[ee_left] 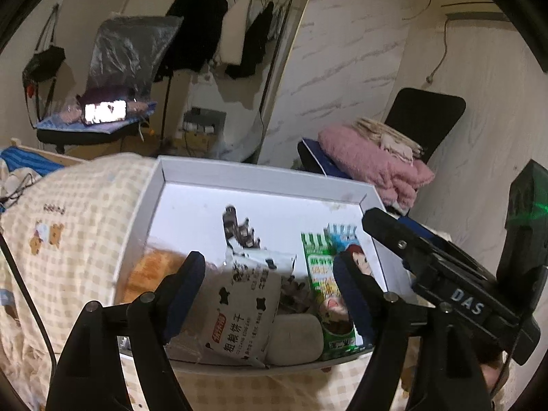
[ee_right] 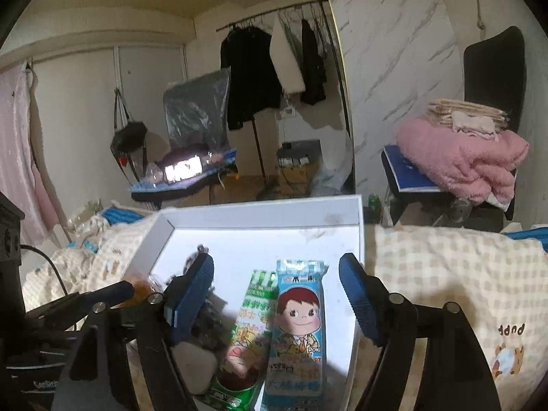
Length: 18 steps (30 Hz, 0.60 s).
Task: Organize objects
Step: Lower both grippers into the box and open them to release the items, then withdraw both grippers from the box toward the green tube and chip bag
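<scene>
A white shallow tray is seen resting on a checkered beige quilt with a bear print, and the snack items are gathered in its near half. From the left wrist view, the left gripper is held over the tray's near edge with its jaws spread wide and nothing clamped; a white cow-patterned biscuit packet is framed between the fingers but is not seen to be pinched. An orange bread-like pack, blurred, is seen at the left of the tray, just behind the left finger. A second cow-patterned wrapper lies behind the biscuit packet, and a grey rounded pouch sits at the near rim, touching the packet. A green snack pack and a blue cartoon-face candy pack lie side by side at the right of the tray, long sides touching. From the right wrist view, the right gripper is held above these two packs, jaws released and wide apart, nothing grasped; contact with the packs cannot be told. The right gripper's body is also visible at the right edge of the left view. Behind, a pink blanket is piled on a black chair, and dark clothes hang on a rail.
</scene>
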Tool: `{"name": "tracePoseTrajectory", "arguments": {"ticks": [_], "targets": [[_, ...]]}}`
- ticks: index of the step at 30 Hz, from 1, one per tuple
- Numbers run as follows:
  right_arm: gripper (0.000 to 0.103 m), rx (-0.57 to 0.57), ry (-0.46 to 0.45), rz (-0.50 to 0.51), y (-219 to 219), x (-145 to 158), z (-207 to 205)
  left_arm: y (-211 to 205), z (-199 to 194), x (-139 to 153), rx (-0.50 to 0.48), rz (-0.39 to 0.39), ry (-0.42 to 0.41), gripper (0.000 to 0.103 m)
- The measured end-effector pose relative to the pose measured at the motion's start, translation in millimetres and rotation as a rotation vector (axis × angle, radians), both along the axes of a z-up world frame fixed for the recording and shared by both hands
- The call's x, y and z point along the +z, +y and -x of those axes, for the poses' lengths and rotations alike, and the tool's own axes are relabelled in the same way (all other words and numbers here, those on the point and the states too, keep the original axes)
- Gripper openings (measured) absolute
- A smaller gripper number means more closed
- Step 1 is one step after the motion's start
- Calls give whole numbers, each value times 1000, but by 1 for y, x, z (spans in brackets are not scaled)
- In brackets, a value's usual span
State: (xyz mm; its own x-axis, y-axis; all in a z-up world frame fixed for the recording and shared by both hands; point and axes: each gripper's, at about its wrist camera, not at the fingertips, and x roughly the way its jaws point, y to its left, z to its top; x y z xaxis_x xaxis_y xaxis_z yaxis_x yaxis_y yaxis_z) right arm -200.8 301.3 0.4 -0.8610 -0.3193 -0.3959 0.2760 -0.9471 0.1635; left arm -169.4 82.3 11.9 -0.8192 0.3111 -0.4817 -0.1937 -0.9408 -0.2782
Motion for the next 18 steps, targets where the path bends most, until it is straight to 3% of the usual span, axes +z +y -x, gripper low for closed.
{"name": "tracePoseTrajectory", "arguments": {"ticks": [3,8,16,18], "targets": [[77,18,7,40,3,8,-4,-2,-2,8,6,6,7,88],[77,36,29,58,4,21,-13,-11,-10,18,2,-36,19,89],[78,85,23,144,-2,33,-29,-16,-24,28,-34,-40,13,90],[88,90,27,146,-2,36,-33,-17,-29,31,-27,-30,25,102]]}}
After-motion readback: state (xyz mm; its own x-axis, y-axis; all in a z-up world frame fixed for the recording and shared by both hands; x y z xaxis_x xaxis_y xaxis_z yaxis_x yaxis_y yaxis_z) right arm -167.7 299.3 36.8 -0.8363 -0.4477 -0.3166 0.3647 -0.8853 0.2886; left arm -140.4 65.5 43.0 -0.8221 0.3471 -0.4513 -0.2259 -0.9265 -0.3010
